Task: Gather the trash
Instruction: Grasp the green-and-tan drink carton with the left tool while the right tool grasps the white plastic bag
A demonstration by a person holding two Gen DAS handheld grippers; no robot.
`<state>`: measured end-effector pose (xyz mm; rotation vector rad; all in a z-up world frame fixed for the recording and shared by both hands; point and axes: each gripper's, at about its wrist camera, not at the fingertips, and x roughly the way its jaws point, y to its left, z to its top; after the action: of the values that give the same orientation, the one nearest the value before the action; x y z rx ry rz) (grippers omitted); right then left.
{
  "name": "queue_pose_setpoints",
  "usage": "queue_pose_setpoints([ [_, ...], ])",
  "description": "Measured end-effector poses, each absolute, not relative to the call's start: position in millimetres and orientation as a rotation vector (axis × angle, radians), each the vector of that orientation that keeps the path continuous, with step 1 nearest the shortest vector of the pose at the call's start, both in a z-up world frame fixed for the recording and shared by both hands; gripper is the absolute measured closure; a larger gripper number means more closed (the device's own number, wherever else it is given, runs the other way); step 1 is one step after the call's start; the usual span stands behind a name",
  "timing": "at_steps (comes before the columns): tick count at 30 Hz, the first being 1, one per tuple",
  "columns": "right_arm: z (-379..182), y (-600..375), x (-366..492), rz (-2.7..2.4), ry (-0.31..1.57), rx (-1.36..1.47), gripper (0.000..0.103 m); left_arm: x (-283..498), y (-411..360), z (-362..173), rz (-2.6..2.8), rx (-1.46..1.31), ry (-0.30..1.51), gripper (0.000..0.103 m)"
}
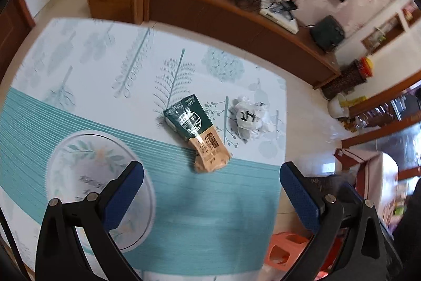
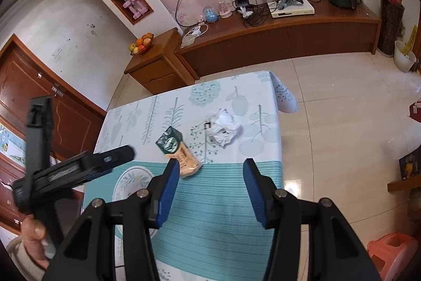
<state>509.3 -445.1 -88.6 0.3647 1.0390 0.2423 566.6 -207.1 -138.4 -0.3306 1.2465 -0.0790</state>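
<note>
We are hovering both the left gripper and right gripper released and empty above the tabletop, ready for grabbing. The green-and-tan snack packet and crumpled white plastic bag are lying side by side farther ahead, untouched.

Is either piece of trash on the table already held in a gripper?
No: the green-and-tan packet and the crumpled white bag lie on the table, beyond both grippers.

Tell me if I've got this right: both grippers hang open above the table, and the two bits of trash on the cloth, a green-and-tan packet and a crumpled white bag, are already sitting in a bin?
Not quite. The green-and-tan packet and crumpled white bag lie loose on the tablecloth; the right wrist view shows no bin around them. The rest holds: both the left gripper and right gripper are open.
</note>
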Motion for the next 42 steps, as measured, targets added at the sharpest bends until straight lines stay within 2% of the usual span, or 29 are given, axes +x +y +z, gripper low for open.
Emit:
queue_pose_setpoints([
  [5,-106,-463,518,0.22,1.063,0.4,0.053,595,-225,-187,-0.013,-0.349,1.324,0.001],
  [16,-138,-469,551,0.207,1.088,0.424,0.052,623,-234,-250,0.091,-0.359,1.402,0.001],
  [20,-148,-457,573,0.219,1.094,0.43,0.052,621,-224,-261,0.082,-0.378,1.405,0.018],
  [23,-156,-445,589,0.23,1.1,0.426,0.052,618,-215,-261,0.074,-0.386,1.397,0.036],
  [26,-167,-429,606,0.232,1.113,0.391,0.052,613,-200,-263,0.065,-0.412,1.394,0.062],
  [27,-171,-424,611,0.23,1.121,0.38,0.052,611,-195,-264,0.064,-0.416,1.393,0.066],
  [38,-212,-389,639,0.217,1.186,0.38,0.053,584,-149,-237,0.054,-0.359,1.292,0.066],
  [42,-210,-365,634,0.246,1.184,0.299,0.065,578,-142,-225,0.043,-0.322,1.266,0.066],
])
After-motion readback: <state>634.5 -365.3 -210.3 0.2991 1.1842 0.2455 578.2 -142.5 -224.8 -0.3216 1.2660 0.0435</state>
